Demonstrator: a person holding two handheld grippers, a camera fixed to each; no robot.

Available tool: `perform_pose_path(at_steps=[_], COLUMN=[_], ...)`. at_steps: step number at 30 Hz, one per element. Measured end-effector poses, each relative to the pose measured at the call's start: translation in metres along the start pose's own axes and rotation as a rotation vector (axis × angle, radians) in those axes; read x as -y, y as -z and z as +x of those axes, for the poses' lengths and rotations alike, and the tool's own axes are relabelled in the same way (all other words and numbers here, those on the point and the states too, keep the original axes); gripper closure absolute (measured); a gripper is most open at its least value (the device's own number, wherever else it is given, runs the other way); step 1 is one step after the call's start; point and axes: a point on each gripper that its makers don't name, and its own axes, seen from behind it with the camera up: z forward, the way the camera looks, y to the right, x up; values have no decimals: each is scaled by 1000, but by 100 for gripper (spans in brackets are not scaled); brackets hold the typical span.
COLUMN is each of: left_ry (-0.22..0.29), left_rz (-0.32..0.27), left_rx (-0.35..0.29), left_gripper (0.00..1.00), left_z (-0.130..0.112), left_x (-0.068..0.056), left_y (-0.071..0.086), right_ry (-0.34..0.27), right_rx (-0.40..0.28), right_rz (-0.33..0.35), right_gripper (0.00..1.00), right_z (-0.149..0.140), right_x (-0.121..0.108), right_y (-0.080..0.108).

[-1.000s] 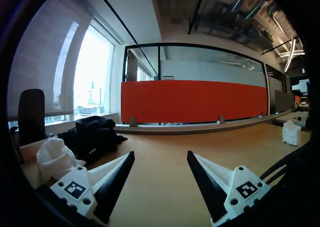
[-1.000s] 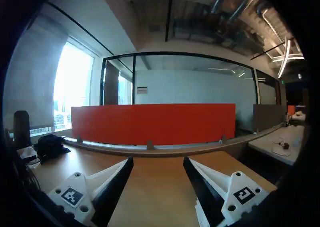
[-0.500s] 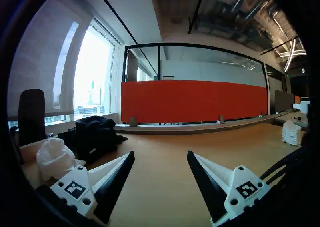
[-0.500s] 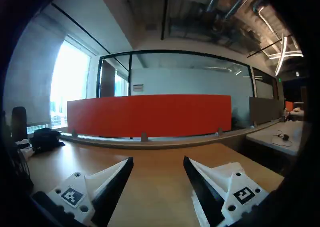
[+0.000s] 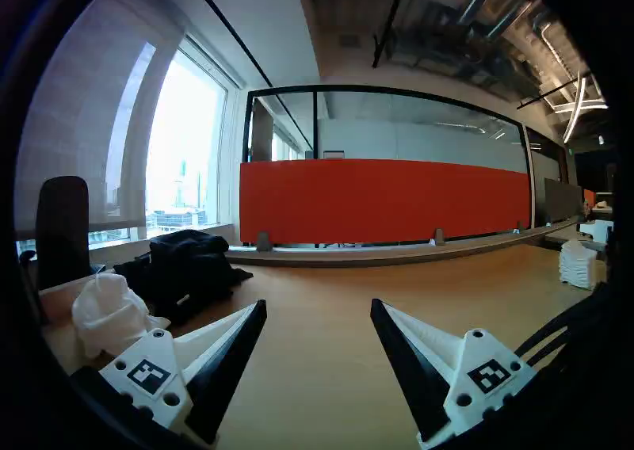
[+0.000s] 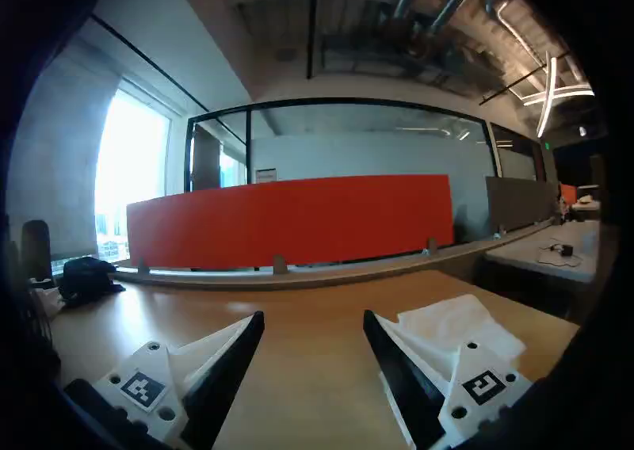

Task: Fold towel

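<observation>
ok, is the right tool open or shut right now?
Open. The right tool has its fingers spread wide, with bare desk between them, gripping nothing.

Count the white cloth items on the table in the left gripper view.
2. A crumpled cloth at the left, beside the black bundle; a stack at the far right. Others may be hidden behind the hand-held gripper.

I locate the bag left before the partition, the towel stack right before it, both on the desk.
</observation>
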Motion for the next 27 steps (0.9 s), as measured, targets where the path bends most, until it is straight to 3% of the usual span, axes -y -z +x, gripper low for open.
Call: perform_pose_path(at_steps=[27], left_ry=[0], left_rz=[0], left_rx=[0], left_gripper=[3], left_z=[0], left_x=[0], left_y=[0], right_ry=[20], right_rx=[11], right_rz=[19], right_gripper=[3], right_z=[-25], right_x=[8], right_y=[-5])
